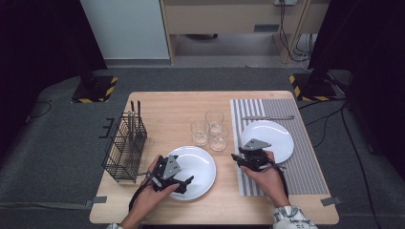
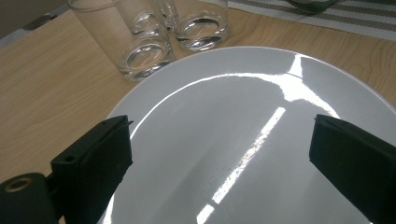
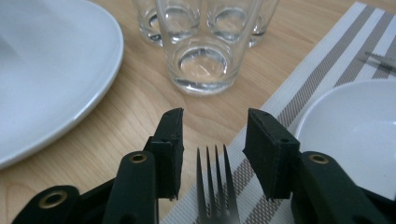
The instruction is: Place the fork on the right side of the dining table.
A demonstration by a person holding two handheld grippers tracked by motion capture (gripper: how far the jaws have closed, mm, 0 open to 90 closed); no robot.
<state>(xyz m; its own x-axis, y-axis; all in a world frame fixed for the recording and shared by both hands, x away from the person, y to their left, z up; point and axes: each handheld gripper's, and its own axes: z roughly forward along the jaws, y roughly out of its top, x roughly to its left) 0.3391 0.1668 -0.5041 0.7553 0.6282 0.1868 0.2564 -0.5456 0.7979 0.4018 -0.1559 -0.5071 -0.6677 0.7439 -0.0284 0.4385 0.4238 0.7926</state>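
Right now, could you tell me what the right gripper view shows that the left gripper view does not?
The right gripper view alone shows a fork lying between its open jaws, and the second plate on the striped placemat. The left gripper view alone looks straight down onto the near plate between wide-open jaws. Both show that plate, the glasses and the wooden table.

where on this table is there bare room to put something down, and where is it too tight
Bare wood lies at the far edge, between the black wire rack and the three clear glasses, and along the near edge before the left white plate. The striped placemat is bare right of the right white plate. It is crowded between the plates, by the glasses.
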